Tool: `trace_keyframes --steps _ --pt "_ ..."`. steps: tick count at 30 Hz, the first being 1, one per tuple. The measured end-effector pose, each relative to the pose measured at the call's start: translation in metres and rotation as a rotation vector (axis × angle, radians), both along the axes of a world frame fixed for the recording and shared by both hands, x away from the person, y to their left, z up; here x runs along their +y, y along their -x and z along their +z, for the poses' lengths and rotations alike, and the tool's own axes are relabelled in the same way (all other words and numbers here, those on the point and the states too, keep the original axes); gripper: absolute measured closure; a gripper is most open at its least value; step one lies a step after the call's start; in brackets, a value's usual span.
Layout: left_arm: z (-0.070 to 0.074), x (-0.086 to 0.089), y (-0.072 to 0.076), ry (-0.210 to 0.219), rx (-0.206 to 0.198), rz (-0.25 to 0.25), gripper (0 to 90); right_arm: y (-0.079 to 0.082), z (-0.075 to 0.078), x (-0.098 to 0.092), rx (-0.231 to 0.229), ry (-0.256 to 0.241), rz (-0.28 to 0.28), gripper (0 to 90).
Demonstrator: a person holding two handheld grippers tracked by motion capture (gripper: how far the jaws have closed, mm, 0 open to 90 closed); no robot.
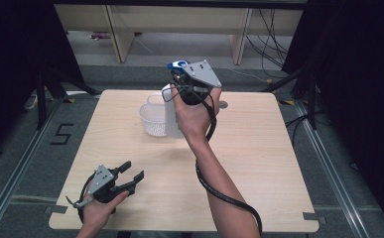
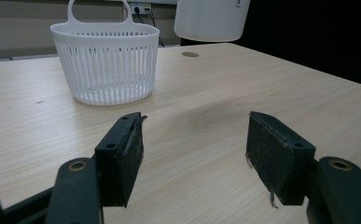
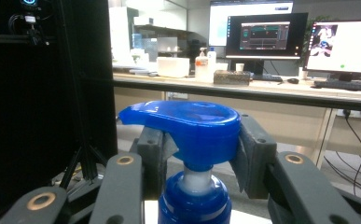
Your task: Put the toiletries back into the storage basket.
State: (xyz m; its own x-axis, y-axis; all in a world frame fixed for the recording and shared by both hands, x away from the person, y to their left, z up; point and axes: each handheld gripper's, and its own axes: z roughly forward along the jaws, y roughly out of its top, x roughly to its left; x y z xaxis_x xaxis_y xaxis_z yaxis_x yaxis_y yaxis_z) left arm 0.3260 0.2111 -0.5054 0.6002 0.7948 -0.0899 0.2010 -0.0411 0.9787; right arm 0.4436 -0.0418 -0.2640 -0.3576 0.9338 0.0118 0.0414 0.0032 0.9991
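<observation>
Pale wood makes up the table [image 1: 259, 163], with wide bare room across its right half and near edge. Toward the far edge, left of the middle, stands a white slatted basket [image 2: 106, 60]; nothing can be made out inside it. Just beside it, lifted off the table, hangs a white pump bottle [image 1: 172, 116], the right gripper [image 3: 197, 156] clamped on the neck under its blue pump head [image 3: 187, 126]. By the near left corner, the left gripper [image 2: 194, 156] rests with jaws spread wide, holding nothing.
</observation>
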Motion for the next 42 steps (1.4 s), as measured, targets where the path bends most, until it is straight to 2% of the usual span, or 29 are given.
trace_keyframes --steps 1,2,4,6,10,12,14,17,21,22,28,29,30,32,33,34,38,39,42 --pt "0.000 0.000 0.000 -0.001 -0.001 0.000 35.8 0.000 0.000 0.001 0.005 -0.007 0.000 60.2" --pt "-0.001 0.000 -0.003 0.006 -0.026 -0.016 35.8 -0.002 0.001 0.001 -0.001 -0.001 0.001 60.3" --pt "-0.001 0.000 -0.003 0.004 -0.025 -0.015 35.8 -0.004 0.003 0.003 0.003 -0.005 -0.004 60.2" --pt "0.000 0.000 0.000 -0.007 0.001 0.001 35.8 -0.007 0.004 0.003 -0.008 0.006 -0.009 60.2" --pt "-0.001 -0.001 0.000 -0.010 0.000 -0.002 35.8 -0.011 0.009 0.005 -0.007 -0.001 -0.006 60.2" --pt "-0.001 0.000 -0.001 -0.017 -0.008 -0.005 35.8 -0.014 0.011 0.005 -0.024 0.013 -0.011 60.2" --pt "-0.001 0.000 0.000 0.002 0.015 0.015 35.9 -0.016 0.012 0.008 -0.020 0.001 -0.010 60.2" --pt "-0.001 0.000 -0.002 -0.008 -0.004 -0.005 35.9 -0.019 0.015 0.011 -0.022 0.007 -0.007 60.2" --pt "-0.001 0.001 -0.002 -0.018 -0.006 -0.002 35.8 -0.023 0.017 0.015 -0.020 -0.004 -0.002 60.2" --pt "-0.001 0.001 -0.001 -0.008 0.001 0.003 35.9 -0.024 0.017 0.016 -0.019 -0.004 -0.002 60.2" --pt "-0.001 0.003 -0.003 -0.013 -0.011 -0.005 35.9 -0.028 0.020 0.022 -0.020 -0.002 0.008 60.2" --pt "-0.001 0.003 -0.002 -0.017 0.000 0.001 35.9 -0.029 0.021 0.023 -0.025 0.000 0.007 60.2" --pt "-0.001 0.004 -0.005 -0.023 -0.032 -0.018 35.9 -0.031 0.021 0.025 -0.021 -0.007 0.007 60.2" --pt "-0.001 0.003 -0.005 -0.012 -0.034 -0.018 35.9 -0.034 0.022 0.027 -0.020 0.000 0.009 60.2" --pt "-0.001 0.004 -0.005 -0.014 -0.038 -0.021 35.9 -0.035 0.022 0.029 -0.011 -0.012 0.011 60.2" --pt "-0.001 0.004 -0.005 -0.011 -0.036 -0.019 35.9 -0.037 0.022 0.030 -0.021 0.001 0.013 60.2" --pt "-0.002 0.004 -0.005 -0.017 -0.041 -0.022 35.9 -0.042 0.022 0.038 -0.013 -0.002 0.017 60.2" --pt "-0.002 0.003 -0.004 0.005 -0.026 -0.015 36.0 -0.043 0.021 0.039 -0.012 -0.001 0.020 60.2" --pt "-0.003 0.003 -0.005 0.008 -0.026 -0.016 36.0 -0.050 0.018 0.044 -0.005 -0.004 0.020 60.2"
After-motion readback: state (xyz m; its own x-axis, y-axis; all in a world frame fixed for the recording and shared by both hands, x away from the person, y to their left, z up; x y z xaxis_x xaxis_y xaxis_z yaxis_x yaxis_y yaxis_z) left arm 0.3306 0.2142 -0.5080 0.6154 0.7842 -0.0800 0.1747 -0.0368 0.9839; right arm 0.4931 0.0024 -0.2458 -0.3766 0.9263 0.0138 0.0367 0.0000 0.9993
